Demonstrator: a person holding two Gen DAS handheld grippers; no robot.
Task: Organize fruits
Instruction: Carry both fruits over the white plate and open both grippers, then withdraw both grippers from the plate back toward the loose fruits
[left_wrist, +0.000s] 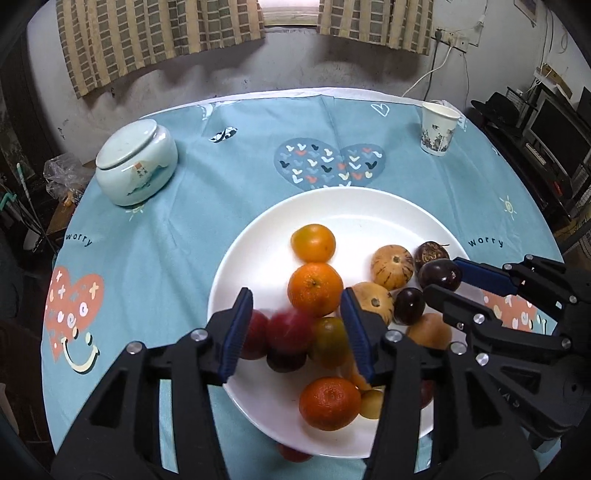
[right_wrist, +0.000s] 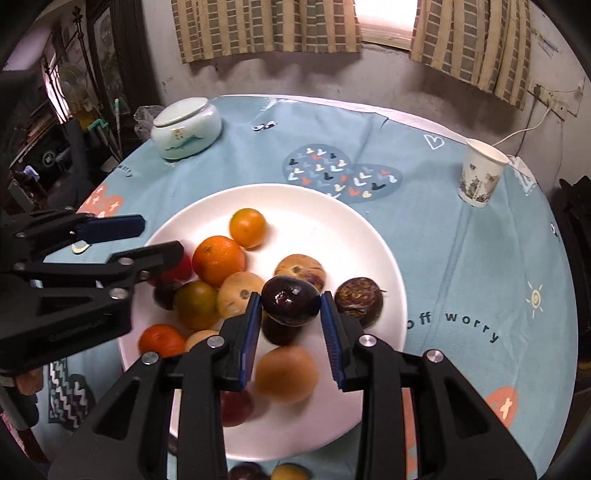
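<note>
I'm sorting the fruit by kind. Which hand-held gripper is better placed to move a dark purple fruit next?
Right. The right hand-held gripper already clamps a dark purple fruit over the white plate; the left hand-held gripper is open among red fruits.

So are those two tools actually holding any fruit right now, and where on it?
The right tool pinches a dark purple fruit by its two opposite sides. The left tool is open above the white plate, holding nothing.
</note>
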